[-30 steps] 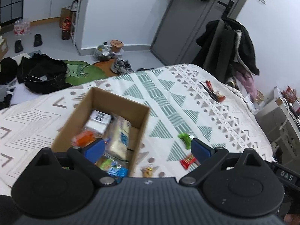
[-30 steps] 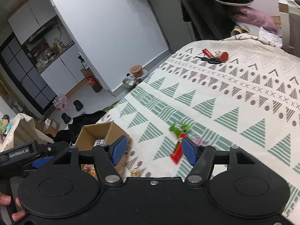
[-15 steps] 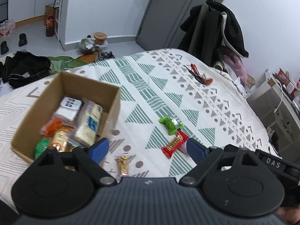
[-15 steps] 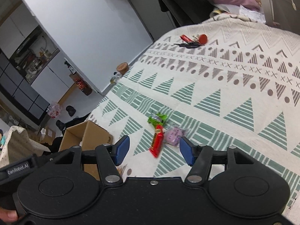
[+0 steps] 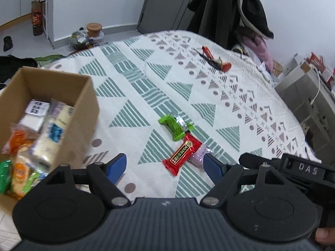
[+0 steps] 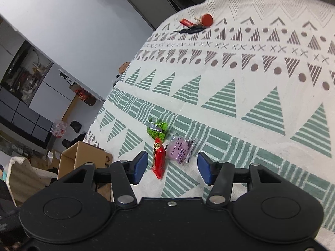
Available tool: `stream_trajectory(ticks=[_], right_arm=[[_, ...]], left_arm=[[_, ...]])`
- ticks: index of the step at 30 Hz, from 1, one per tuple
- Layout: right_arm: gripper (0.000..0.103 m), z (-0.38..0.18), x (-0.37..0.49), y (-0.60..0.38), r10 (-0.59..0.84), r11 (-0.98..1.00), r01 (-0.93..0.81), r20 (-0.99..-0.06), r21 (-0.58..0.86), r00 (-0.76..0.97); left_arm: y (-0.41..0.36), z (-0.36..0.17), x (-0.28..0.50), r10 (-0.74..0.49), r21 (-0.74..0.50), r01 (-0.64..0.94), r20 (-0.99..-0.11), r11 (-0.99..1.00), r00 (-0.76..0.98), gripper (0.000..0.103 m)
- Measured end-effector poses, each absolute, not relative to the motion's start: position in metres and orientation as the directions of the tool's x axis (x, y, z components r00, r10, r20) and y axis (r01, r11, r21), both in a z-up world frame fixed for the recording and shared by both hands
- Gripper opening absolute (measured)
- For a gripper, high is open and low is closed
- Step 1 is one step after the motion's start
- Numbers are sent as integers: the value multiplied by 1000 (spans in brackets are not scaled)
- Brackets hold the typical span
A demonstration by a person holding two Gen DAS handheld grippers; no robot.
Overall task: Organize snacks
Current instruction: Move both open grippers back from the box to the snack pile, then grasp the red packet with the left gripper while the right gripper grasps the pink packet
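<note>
Where the patterned bedspread point(image 5: 167, 79) covers the bed in green striped triangles and brown dots, a brown cardboard box point(image 5: 83, 96) sits open on its left side. Inside, packed close, are a pale cream packet point(image 5: 54, 129) with a blue patch, a white packet with dark print point(image 5: 36, 109) behind it, orange wrappers point(image 5: 17, 138) and a green one point(image 5: 4, 177) at the near corner.

Out on the cloth, well apart from the box, three loose snacks lie in a small cluster: a green snack point(image 5: 173, 125) farthest off, a red snack bar point(image 5: 182, 154) touching its near end, and a pale purple snack point(image 6: 181, 149) in clear wrap just beside the red bar. A bunch of keys point(image 6: 194, 26) with a red tag lies far up the bed.

The left gripper point(image 5: 165, 165) hovers over the red bar, its blue pads wide apart and holding nothing; the jaws have just been closing, with the bar lying between them untouched. The right gripper point(image 6: 171, 167) hangs over the red and purple snacks, jaws partly apart, also just closing, gripping nothing. Its black body crowds the left one's right pad.

A dark coat point(image 5: 230, 10) hangs beyond the bed.
</note>
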State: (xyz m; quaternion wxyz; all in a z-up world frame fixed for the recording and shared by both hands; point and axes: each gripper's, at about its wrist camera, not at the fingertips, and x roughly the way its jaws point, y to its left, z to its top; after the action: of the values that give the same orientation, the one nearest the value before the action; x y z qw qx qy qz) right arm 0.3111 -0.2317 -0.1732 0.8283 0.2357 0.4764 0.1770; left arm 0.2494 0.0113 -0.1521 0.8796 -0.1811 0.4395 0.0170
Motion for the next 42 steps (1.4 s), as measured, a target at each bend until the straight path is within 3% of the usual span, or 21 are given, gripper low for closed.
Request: stream_trajectory(ticks=[4, 15, 21, 27, 34, 36, 42], right_arm=[[53, -185, 321, -231, 523, 820, -48, -714, 570, 465], [49, -215, 342, -232, 544, 796, 18, -729, 605, 414], [49, -229, 350, -235, 564, 778, 45, -728, 627, 390], [48, -239, 357, -231, 590, 760, 41, -714, 649, 378], [44, -244, 366, -221, 589, 763, 34, -716, 645, 374], [28, -246, 368, -219, 578, 773, 34, -726, 633, 374], [21, -241, 366, -218, 567, 784, 17, -728, 620, 385]], left_arm=[[6, -171, 267, -150, -310, -184, -799, 933, 583, 68], [-9, -207, 303, -182, -297, -137, -826, 945, 534, 66], [-15, -224, 321, -210, -311, -115, -828, 943, 519, 53], [-15, -231, 330, -234, -327, -103, -831, 939, 504, 22], [-11, -233, 330, -253, -347, -108, -832, 932, 494, 20], [-11, -232, 329, -255, -351, -113, -832, 929, 493, 20], [-4, -222, 323, -248, -356, -132, -830, 925, 500, 20]])
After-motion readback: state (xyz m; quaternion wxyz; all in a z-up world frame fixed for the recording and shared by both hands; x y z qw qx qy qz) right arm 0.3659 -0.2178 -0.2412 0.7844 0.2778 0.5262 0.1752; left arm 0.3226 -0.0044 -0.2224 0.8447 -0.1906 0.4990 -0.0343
